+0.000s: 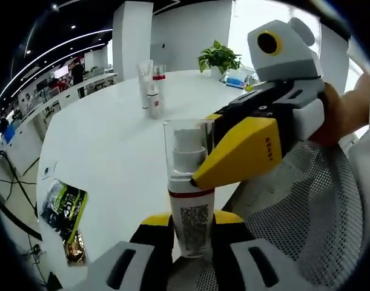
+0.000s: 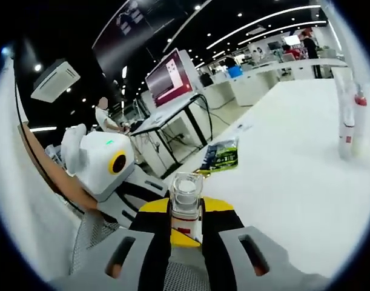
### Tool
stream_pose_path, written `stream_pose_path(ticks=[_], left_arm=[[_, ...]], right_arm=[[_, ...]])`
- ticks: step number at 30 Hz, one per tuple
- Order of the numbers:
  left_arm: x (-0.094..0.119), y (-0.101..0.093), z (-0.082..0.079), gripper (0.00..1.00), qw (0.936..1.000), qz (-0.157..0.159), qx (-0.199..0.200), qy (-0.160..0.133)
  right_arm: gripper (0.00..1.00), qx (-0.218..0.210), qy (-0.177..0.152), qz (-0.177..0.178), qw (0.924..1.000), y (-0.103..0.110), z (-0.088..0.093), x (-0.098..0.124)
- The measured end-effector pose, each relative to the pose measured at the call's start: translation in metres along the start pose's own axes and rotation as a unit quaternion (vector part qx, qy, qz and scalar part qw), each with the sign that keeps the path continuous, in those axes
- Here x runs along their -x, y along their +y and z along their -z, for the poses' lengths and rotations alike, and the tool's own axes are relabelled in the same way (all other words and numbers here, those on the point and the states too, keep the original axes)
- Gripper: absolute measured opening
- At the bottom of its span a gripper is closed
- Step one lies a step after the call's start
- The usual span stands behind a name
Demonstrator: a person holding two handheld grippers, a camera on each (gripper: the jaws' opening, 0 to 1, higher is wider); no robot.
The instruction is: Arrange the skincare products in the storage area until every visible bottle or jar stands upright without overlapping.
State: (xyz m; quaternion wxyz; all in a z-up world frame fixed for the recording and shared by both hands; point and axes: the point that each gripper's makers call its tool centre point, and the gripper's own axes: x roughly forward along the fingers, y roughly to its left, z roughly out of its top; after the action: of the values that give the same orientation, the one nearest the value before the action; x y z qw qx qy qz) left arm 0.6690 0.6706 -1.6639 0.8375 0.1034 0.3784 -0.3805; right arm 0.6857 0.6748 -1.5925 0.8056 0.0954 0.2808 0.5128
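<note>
Skincare products were seen in two places. Largest in the scene was the white surface, which ran from the lower left to the upper centre of the left gripper view. Below it, at the lower right of that view, a grey mesh basket was seen; whether this was the storage area could not be told.

A small group of bottles stood upright, close together, at the upper centre of that view, and was judged already placed; overlap among them could not be ruled out. A dark snack packet lay flat at the lower left.

One pump bottle with a clear cap was held off the surface at the lower centre. The left gripper was closed on its body, and the right gripper was closed on its upper part, just below the cap. This bottle was judged not yet set down, so the task remained unfinished.
</note>
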Motion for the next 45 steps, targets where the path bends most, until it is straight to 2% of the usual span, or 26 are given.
stream_pose_path(ticks=[4,10,13,17,19,21,23,25,30,35,38,40,42,43,45], left_arm=[[0.000,-0.004,-0.004,0.23,0.9998,0.015,0.005,-0.009],[0.002,-0.009,-0.010,0.24,0.9991,0.035,0.012,-0.023],[0.002,-0.014,-0.011,0.24,0.9984,0.048,0.020,-0.023],[0.004,-0.017,-0.018,0.27,0.9965,0.066,0.031,-0.041],[0.000,-0.020,-0.013,0.34,0.9959,0.073,0.047,-0.026],[0.001,-0.021,-0.013,0.34,0.9968,0.070,0.027,-0.029],[0.002,-0.023,-0.014,0.34,0.9963,0.075,0.027,-0.031],[0.003,-0.024,-0.011,0.34,0.9967,0.076,0.018,-0.025],[0.008,-0.026,-0.014,0.34,0.9962,0.079,0.004,-0.036],[0.010,-0.021,-0.016,0.36,0.9965,0.071,-0.004,-0.043],[0.016,-0.015,-0.024,0.37,0.9953,0.074,0.018,-0.059],[0.025,-0.004,-0.033,0.37,0.9937,0.065,0.045,-0.080],[0.031,-0.001,-0.034,0.40,0.9933,0.065,0.056,-0.078],[0.032,0.000,-0.034,0.44,0.9935,0.063,0.054,-0.077],[0.034,0.009,-0.028,0.50,0.9972,0.038,0.009,-0.064]], right_arm=[[0.15,0.004,0.022,0.019,0.9996,0.002,-0.003,0.005],[0.15,0.000,0.029,0.044,0.9986,0.003,-0.011,0.011],[0.15,0.003,0.027,0.060,0.9978,0.006,-0.013,0.016],[0.15,-0.003,0.010,0.091,0.9958,0.006,-0.018,0.024],[0.15,-0.002,0.002,0.101,0.9949,0.008,-0.018,0.027],[0.15,-0.015,-0.004,0.116,0.9931,0.008,-0.018,0.032],[0.15,-0.021,-0.010,0.123,0.9921,0.012,-0.020,0.037],[0.15,-0.019,-0.013,0.123,0.9921,0.016,-0.022,0.038],[0.15,-0.015,-0.008,0.123,0.9923,0.017,-0.024,0.033],[0.15,-0.015,-0.024,0.123,0.9921,0.014,-0.040,0.034],[0.15,-0.019,-0.045,0.126,0.9909,0.007,-0.055,0.039],[0.15,-0.019,-0.056,0.126,0.9903,0.001,-0.064,0.041],[0.15,-0.014,-0.064,0.128,0.9896,-0.006,-0.072,0.043],[0.15,-0.012,-0.066,0.130,0.9892,-0.009,-0.075,0.043],[0.15,-0.008,-0.072,0.136,0.9881,-0.018,-0.081,0.043]])
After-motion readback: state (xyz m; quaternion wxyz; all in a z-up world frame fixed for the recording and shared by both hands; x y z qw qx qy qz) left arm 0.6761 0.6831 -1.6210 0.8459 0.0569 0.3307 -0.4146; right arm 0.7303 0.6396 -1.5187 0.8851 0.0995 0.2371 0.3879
